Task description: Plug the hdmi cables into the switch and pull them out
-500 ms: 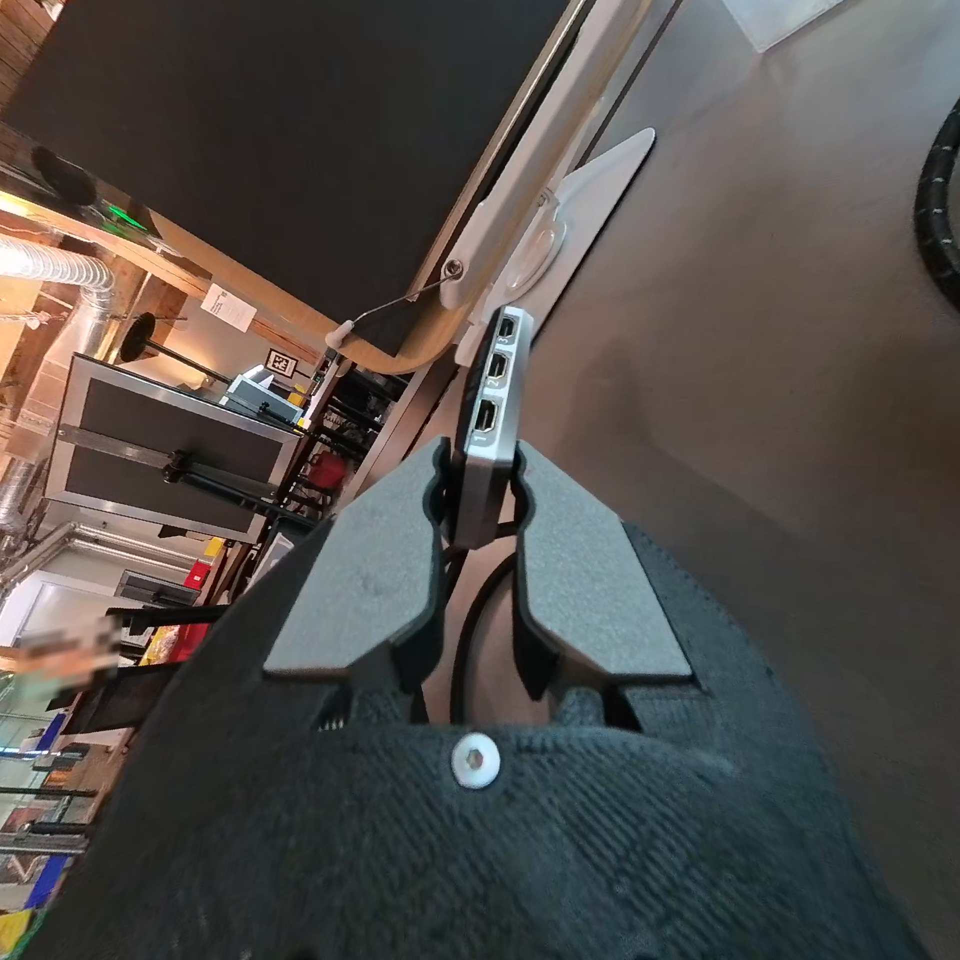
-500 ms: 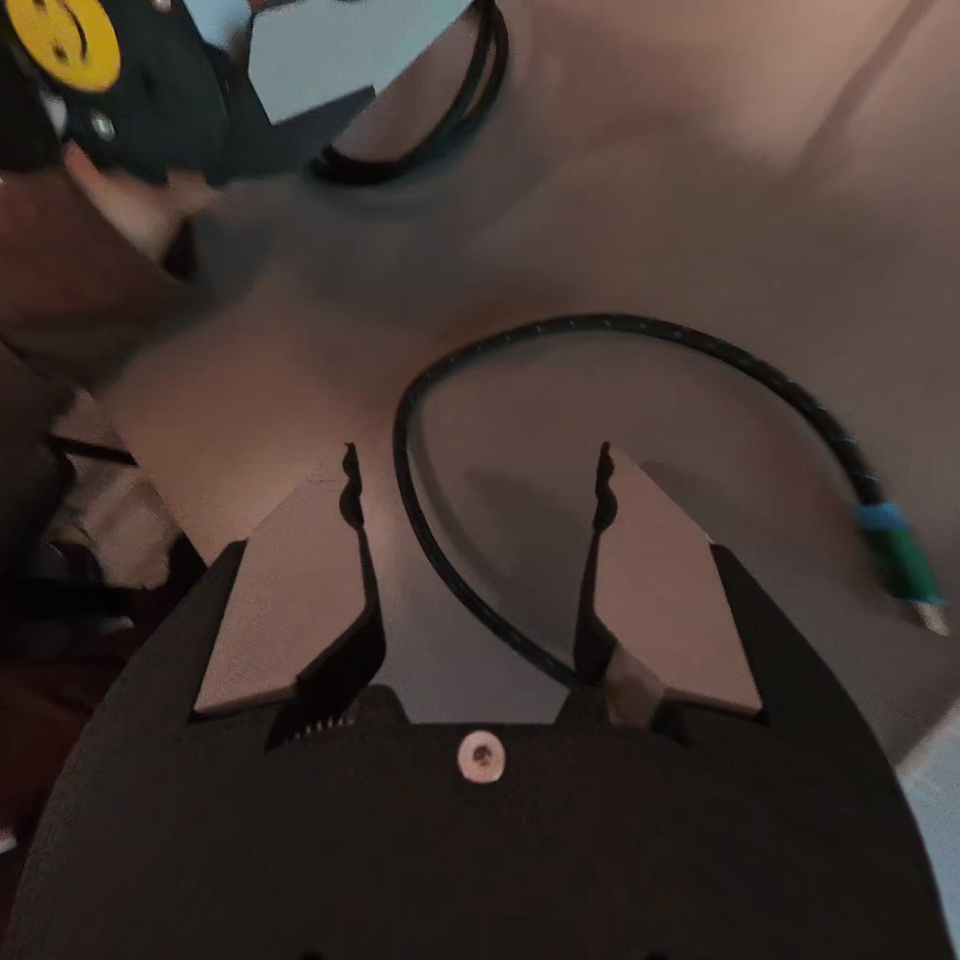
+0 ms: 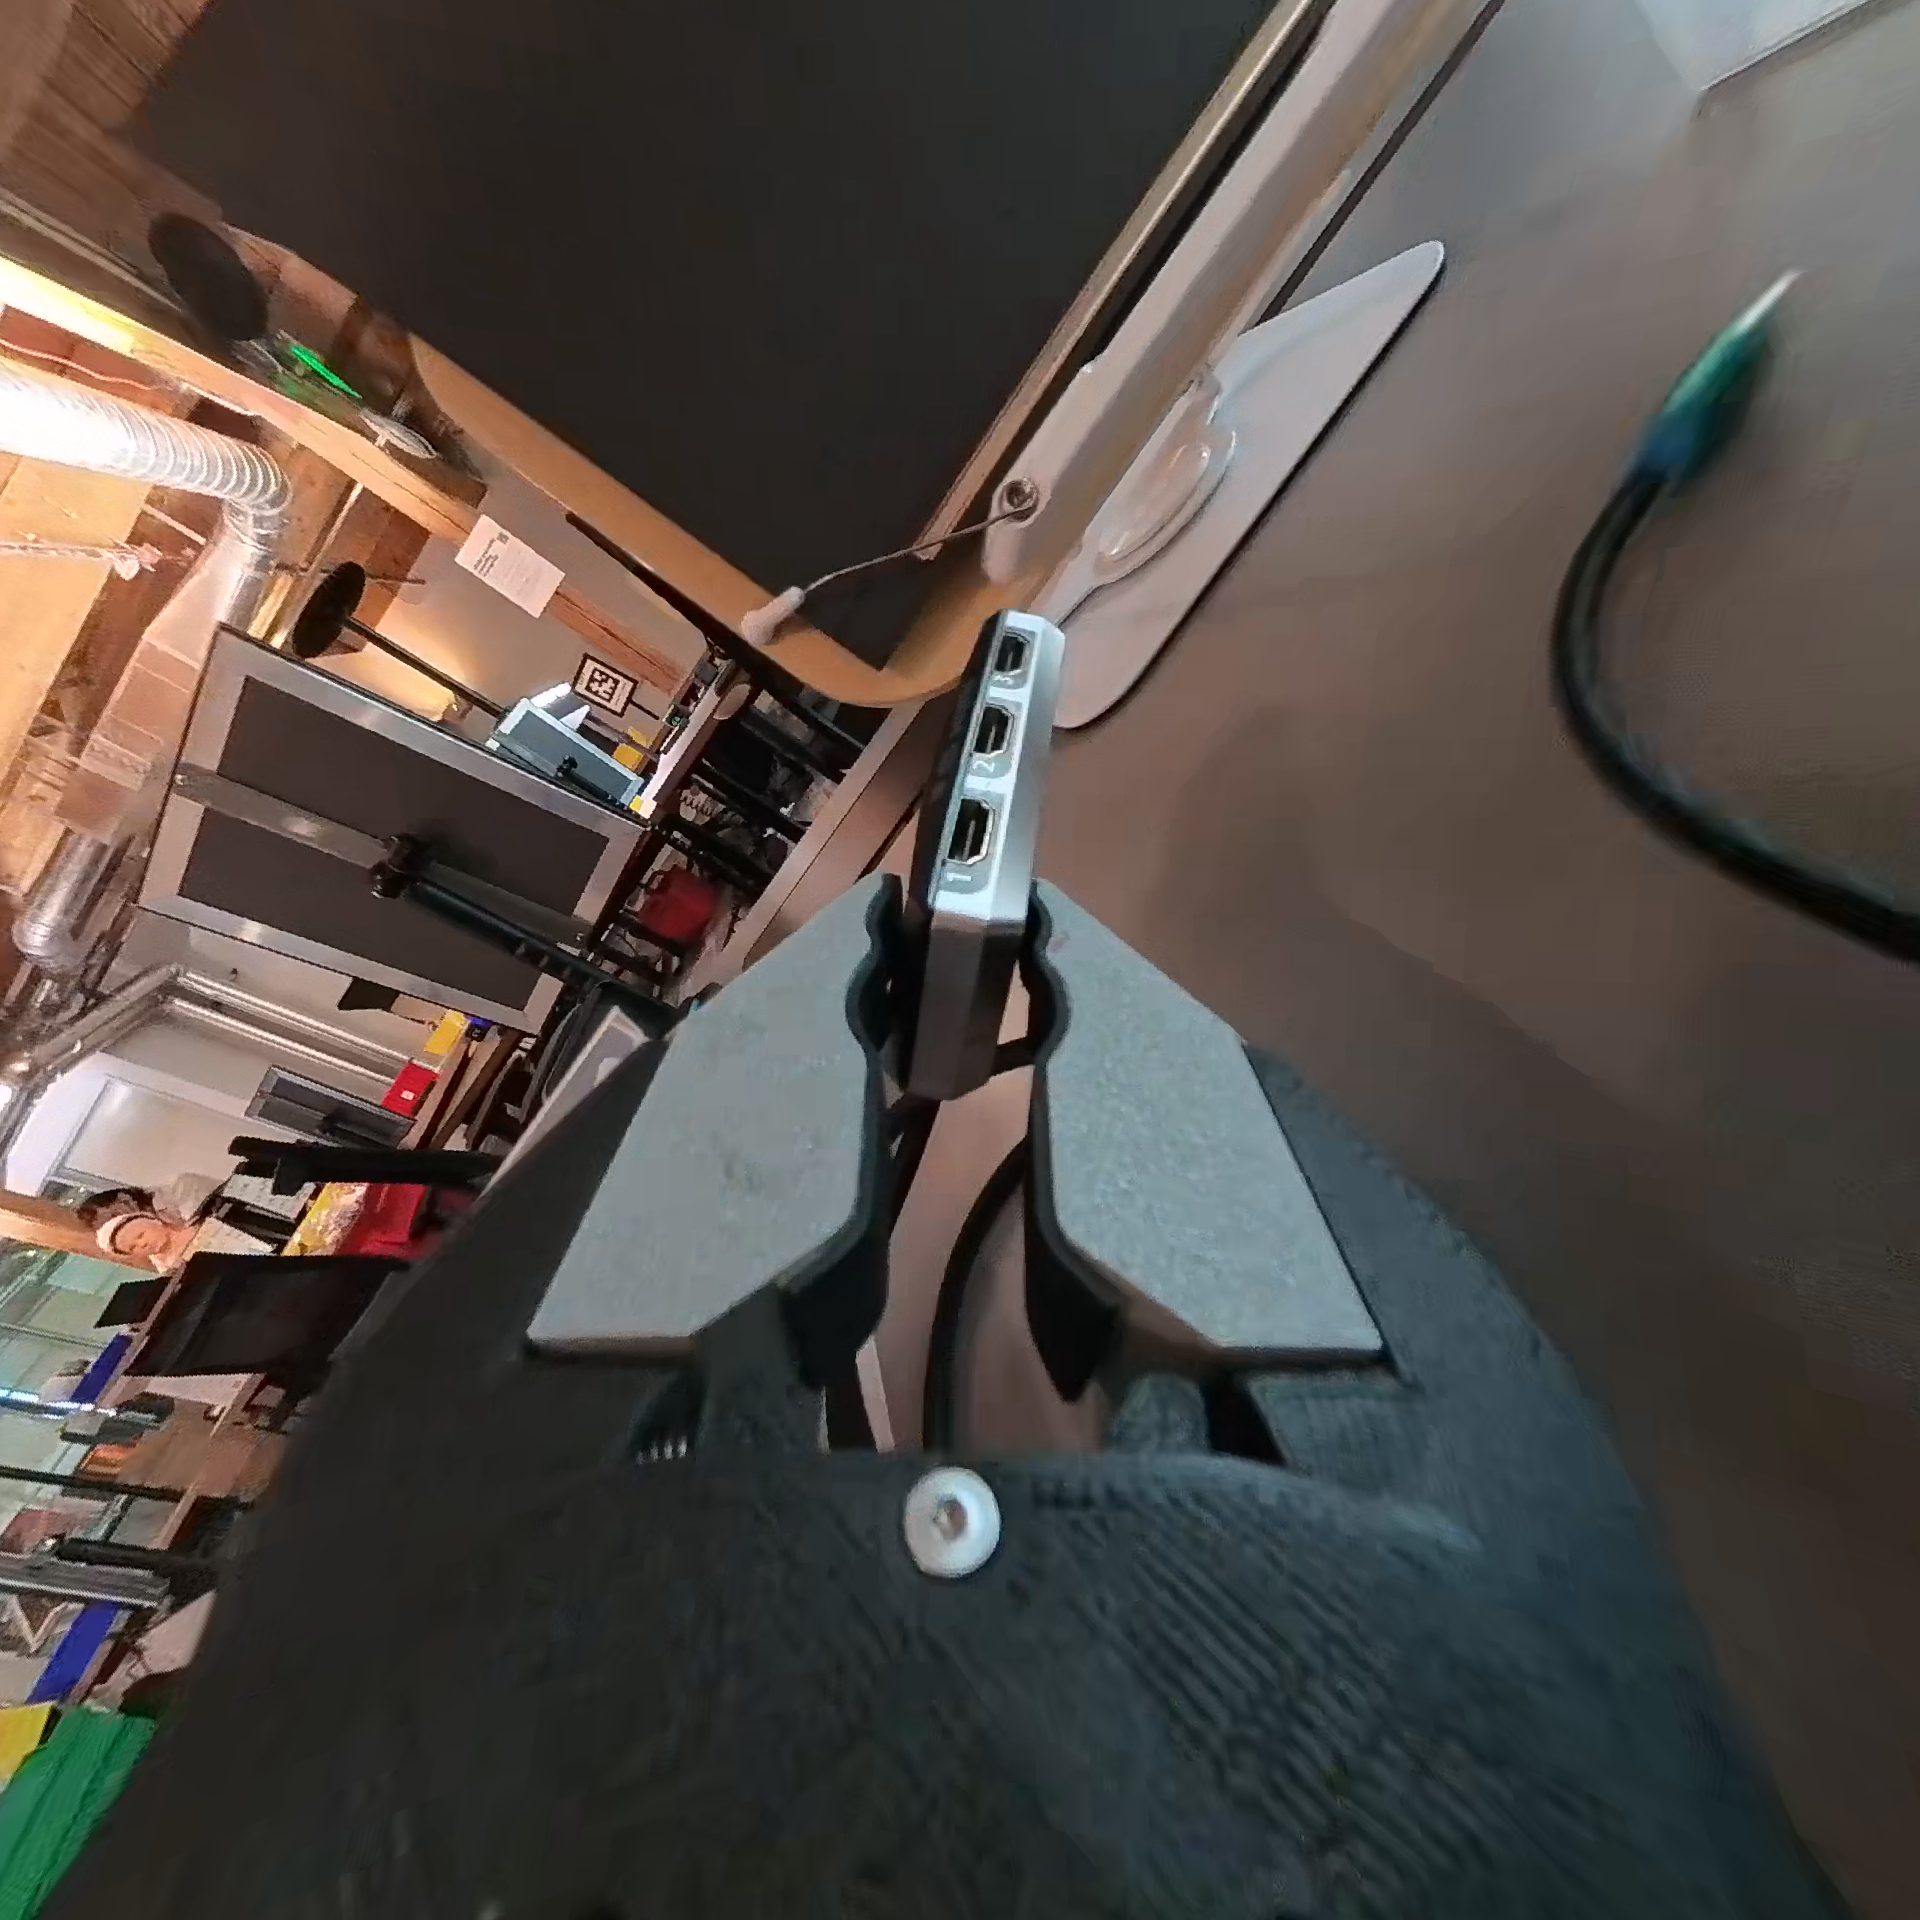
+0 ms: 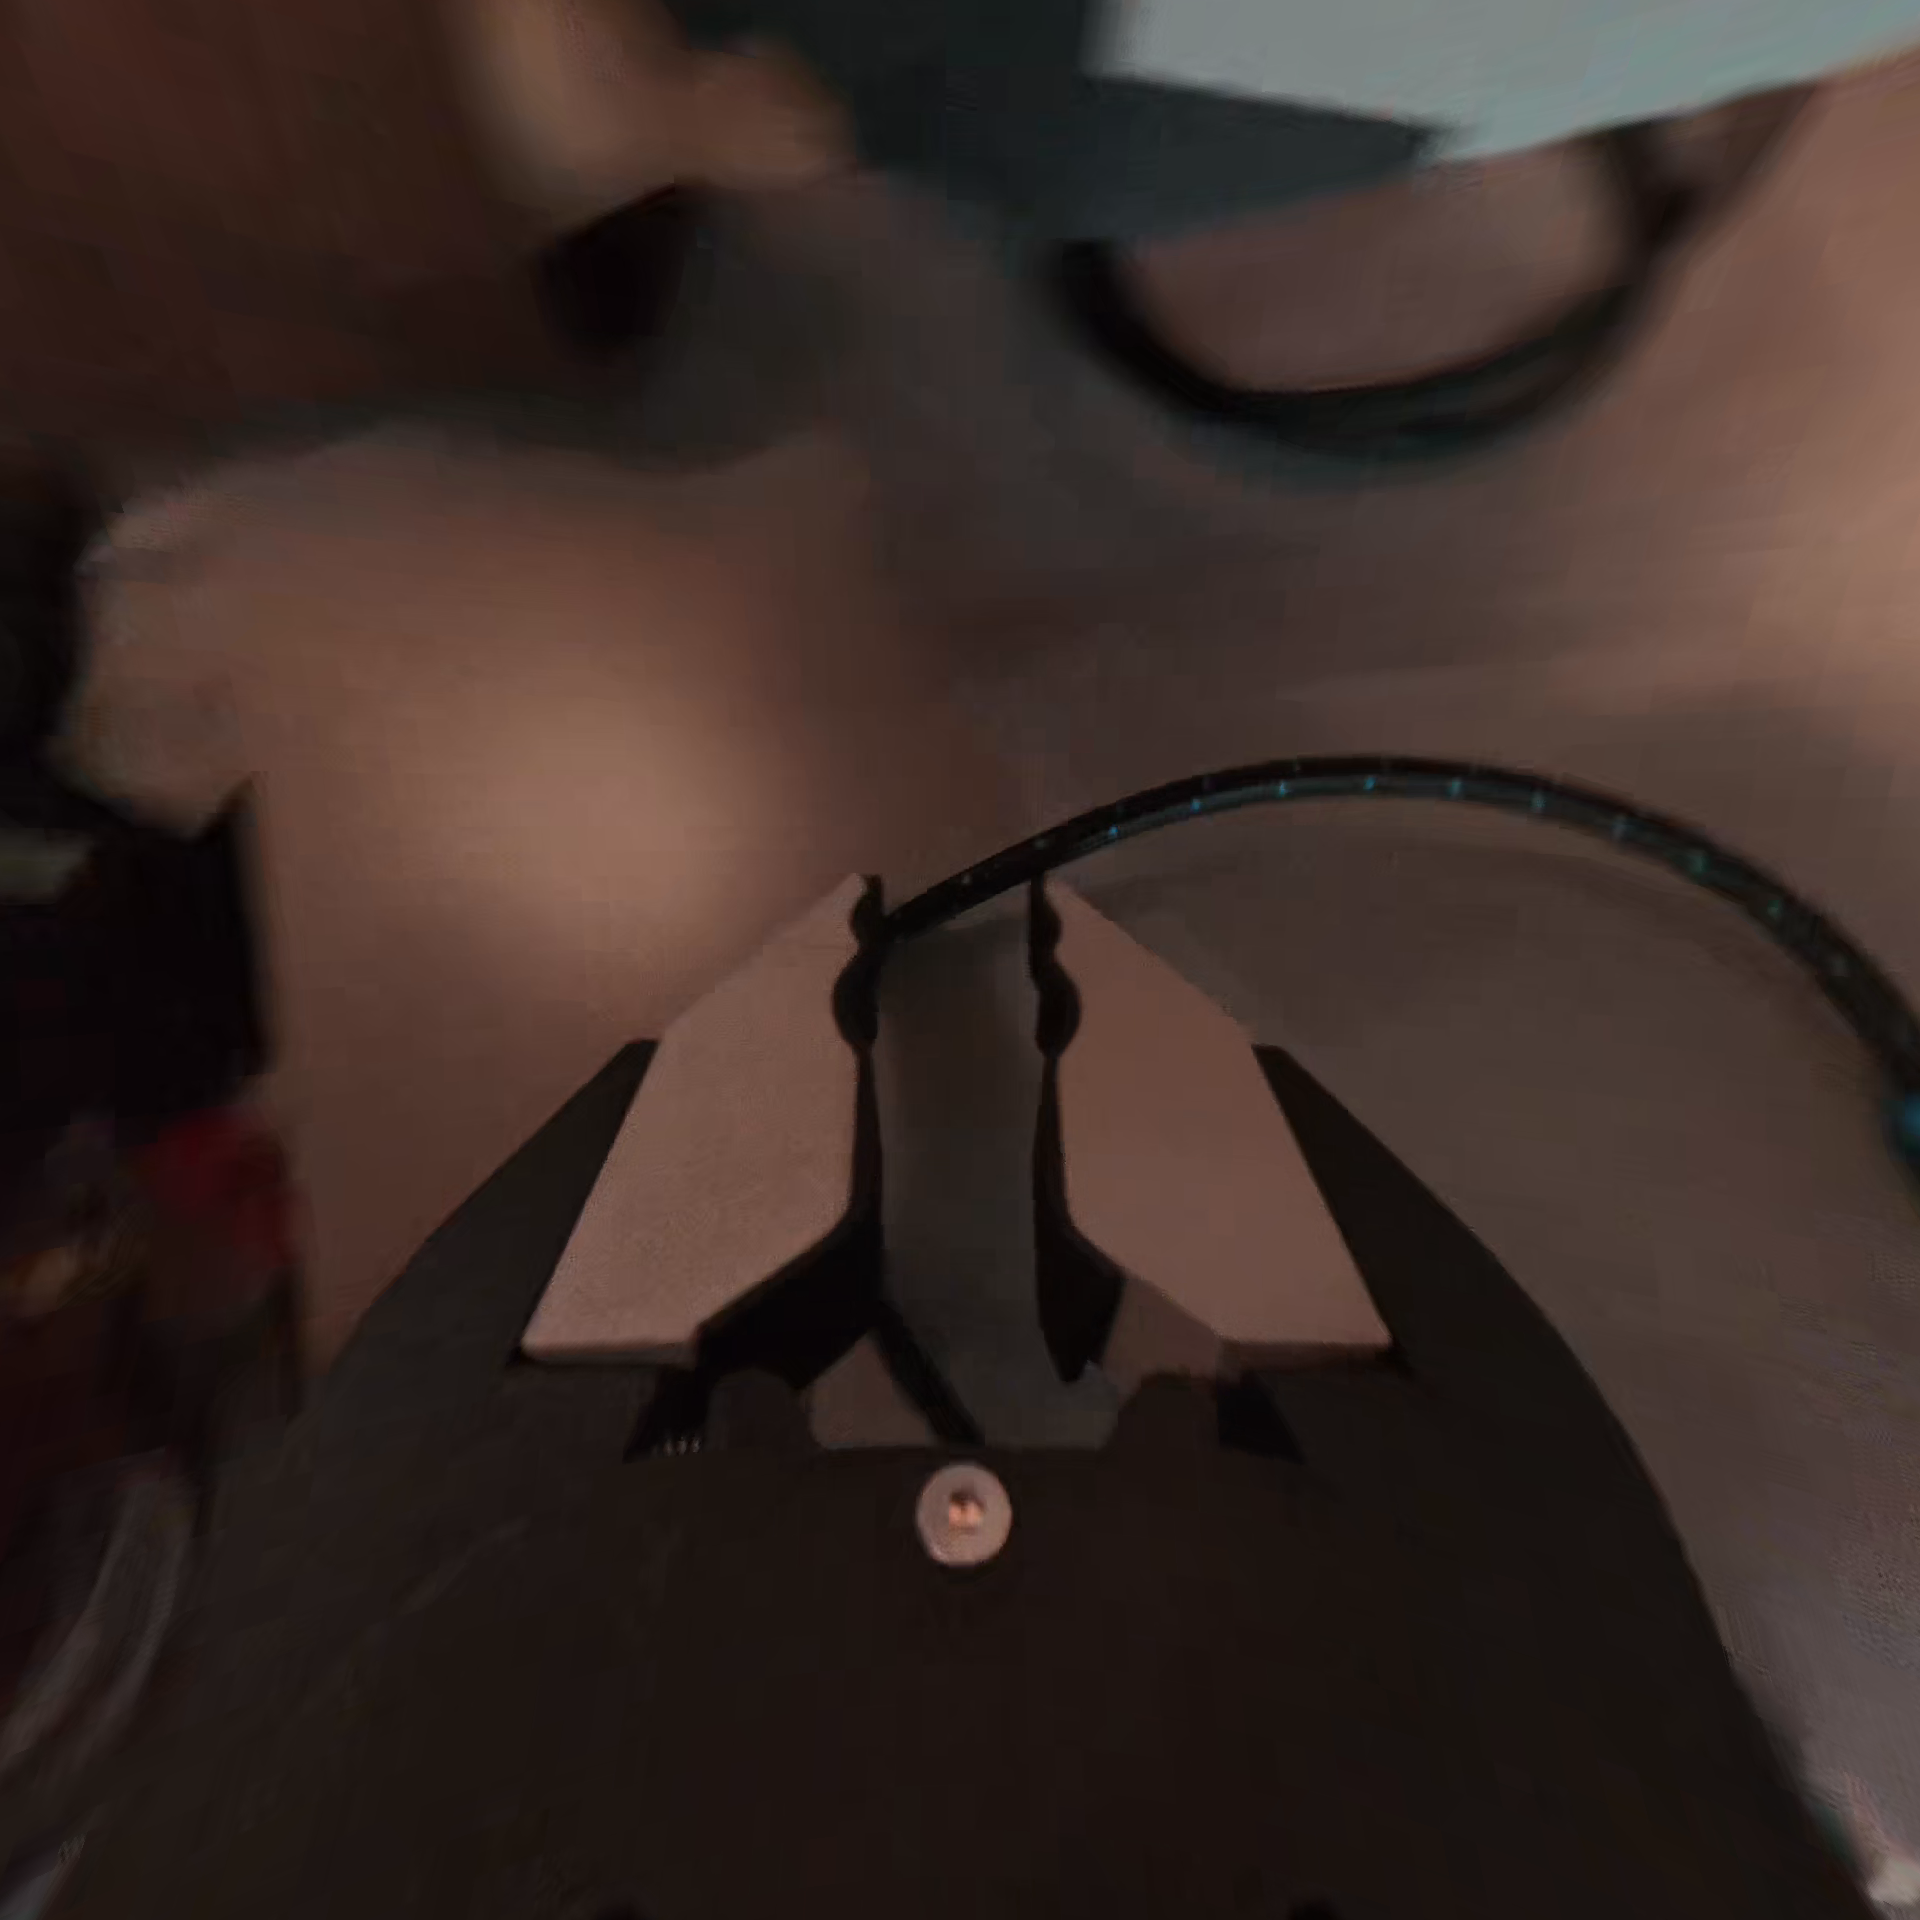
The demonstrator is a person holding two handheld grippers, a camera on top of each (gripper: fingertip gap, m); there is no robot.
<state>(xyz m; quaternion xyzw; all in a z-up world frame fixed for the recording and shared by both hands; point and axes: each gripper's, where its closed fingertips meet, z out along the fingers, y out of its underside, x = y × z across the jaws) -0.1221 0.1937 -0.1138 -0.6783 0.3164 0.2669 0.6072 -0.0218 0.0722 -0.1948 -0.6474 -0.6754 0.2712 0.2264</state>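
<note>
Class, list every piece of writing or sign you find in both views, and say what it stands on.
Switch: small marks beside its three ports, not copied here.
White sheet on the far wall: print too small to read.
Square black-and-white marker: a pattern, no words.
Right wrist view: none.

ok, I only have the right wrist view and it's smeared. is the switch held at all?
Observer: Yes. The left gripper is shut on one end of the HDMI switch, and the rest sticks out past the fingertips.
Operator: ports free?
Observer: All three ports along its edge are empty.
Operator: plug's cut off at my frame edge. where is it relative to the switch?
Observer: The green plug is well off to the side of the switch and blurred. It touches no port.
</note>
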